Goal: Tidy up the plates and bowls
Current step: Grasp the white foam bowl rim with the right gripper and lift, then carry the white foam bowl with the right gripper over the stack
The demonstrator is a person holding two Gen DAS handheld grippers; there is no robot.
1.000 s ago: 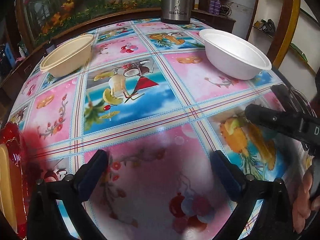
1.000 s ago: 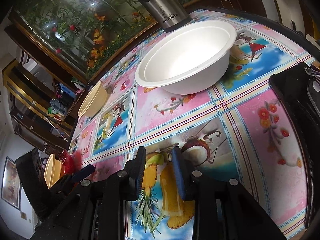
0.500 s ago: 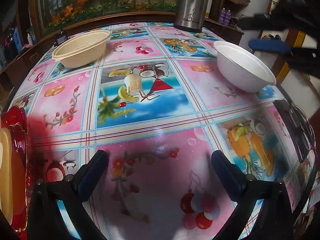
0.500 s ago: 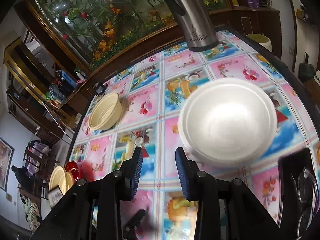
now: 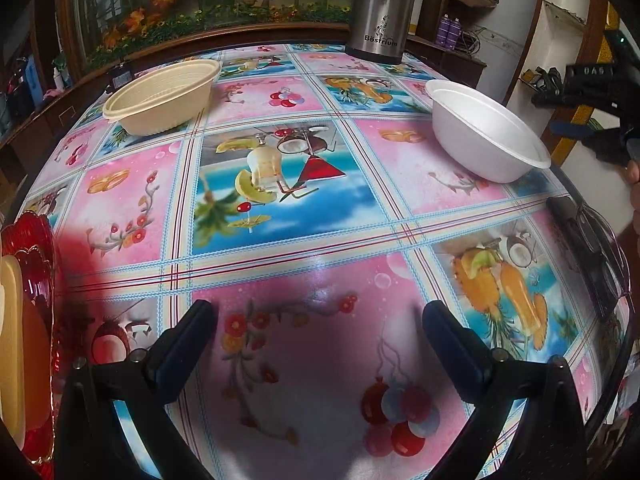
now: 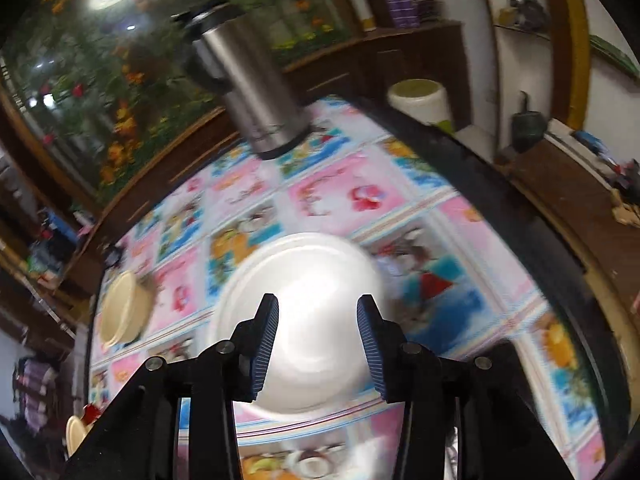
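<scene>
In the left wrist view the left gripper (image 5: 320, 320) hangs over the patterned tablecloth (image 5: 320, 208) with its jaws spread wide and nothing between them. A white bowl (image 5: 490, 130) stands upright on a pink square at the right, well apart from a beige ribbed bowl (image 5: 160, 98) at the far left. Behind them stands a steel thermos jug (image 5: 382, 8). At the left edge a red plate (image 5: 30, 248) lies with a cream-coloured dish (image 5: 10, 344) on it, both cut off by the frame. The right gripper (image 5: 580, 114) shows at the right edge, up off the table beside the white bowl. In the right wrist view, which is blurred, the right gripper (image 6: 318, 344) looks down into the white bowl (image 6: 308, 276); its jaws have just been opening and stand partly apart, apparently above the bowl with nothing clamped. The beige bowl (image 6: 124, 310) sits at the left, the thermos jug (image 6: 256, 92) beyond.
</scene>
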